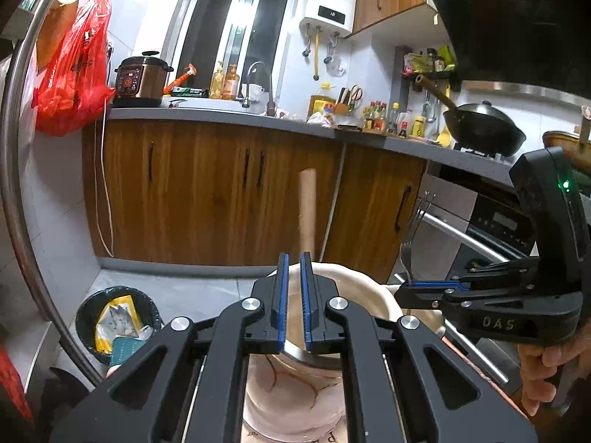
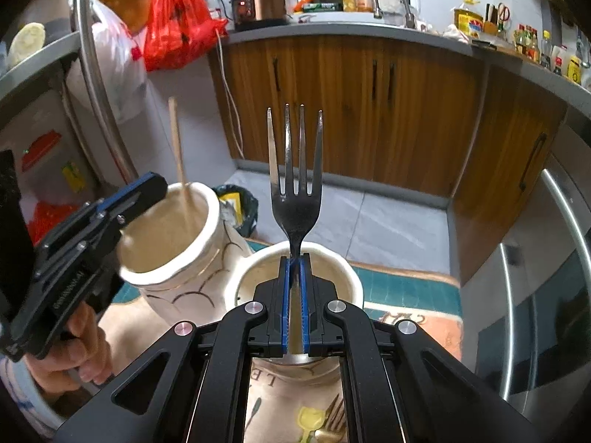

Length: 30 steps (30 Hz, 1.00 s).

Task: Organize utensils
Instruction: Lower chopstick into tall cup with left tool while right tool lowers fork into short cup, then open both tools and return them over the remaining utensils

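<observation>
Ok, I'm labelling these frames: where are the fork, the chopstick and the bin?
fork [image 2: 295,214], right wrist view, on its dark neck below the tines.
chopstick [image 2: 178,144], right wrist view, on its shaft above the jar.
bin [image 1: 88,308], left wrist view, on its dark rim.

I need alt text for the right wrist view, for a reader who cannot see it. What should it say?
The right gripper holds a metal fork upright, tines up, above a cream jar. At left, the left gripper is at the rim of a second jar that holds a wooden stick. Behind are wooden cabinets and a cluttered counter.
</observation>
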Available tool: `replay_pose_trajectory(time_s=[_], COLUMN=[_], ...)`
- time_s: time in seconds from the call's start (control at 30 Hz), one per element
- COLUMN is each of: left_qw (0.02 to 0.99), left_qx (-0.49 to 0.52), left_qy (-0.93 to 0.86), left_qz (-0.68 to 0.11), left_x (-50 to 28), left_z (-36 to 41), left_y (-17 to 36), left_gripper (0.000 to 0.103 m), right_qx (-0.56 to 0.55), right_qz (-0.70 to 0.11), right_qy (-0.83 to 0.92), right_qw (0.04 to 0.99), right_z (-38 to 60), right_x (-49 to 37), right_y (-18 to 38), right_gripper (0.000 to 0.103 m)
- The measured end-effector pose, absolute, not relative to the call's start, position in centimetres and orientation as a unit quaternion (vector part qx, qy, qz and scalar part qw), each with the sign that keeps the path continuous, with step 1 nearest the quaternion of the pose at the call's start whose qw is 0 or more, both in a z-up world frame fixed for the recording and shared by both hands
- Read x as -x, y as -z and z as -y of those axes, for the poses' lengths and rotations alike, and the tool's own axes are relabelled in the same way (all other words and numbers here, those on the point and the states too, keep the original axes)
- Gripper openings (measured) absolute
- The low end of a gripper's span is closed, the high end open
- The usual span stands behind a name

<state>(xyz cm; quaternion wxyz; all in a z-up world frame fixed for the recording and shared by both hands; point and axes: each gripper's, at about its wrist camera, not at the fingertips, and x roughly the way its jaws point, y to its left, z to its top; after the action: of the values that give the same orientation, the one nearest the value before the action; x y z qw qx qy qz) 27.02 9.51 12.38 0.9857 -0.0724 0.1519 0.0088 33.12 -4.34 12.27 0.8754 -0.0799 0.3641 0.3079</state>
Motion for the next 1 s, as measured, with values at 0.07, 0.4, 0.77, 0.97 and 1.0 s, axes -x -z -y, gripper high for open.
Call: replay_pose_trajectory(time_s=[0.07,0.4,0.77,0.97,1.0], left_qw=[0.986,0.988,0.987,0.978,0.975], left_qx=[0.064,0.059,0.088,0.117,0.12], left_qy=[-0.013,-0.02,-0.031,-0.034,-0.031], left_qz=[-0.155,-0.138,-0.128,-0.172,-0.182], left_x=[-27.0,-25.4,-19.4,-17.0,-17.0], left_z=[-9.4,-9.4,-10.0,-10.9,-10.9], left_y=[-12.4,-13.0,-12.4,-9.7,-9.3], left_gripper=[0.007,0.042,0.064,0.065,0.065], right_qx=[0.084,0.088,0.084,0.091,0.093], right_qz=[-0.367,-0.371,-0.325,-0.348,-0.355], right_qy=[-0.303,-0.287,-0.292,-0.284,-0.28], right_qw=[0.875,0.879,0.895,0.889,0.887], right_z=[4.1,3.9,8.6,12.6,13.0], right_x=[-33.2,-33.5,-28.8,-25.2,-24.8], right_y=[-12.0,-11.5,-13.7,-11.2,-10.6], right_gripper=[0.006,0.012,0.033,0.036,0.036])
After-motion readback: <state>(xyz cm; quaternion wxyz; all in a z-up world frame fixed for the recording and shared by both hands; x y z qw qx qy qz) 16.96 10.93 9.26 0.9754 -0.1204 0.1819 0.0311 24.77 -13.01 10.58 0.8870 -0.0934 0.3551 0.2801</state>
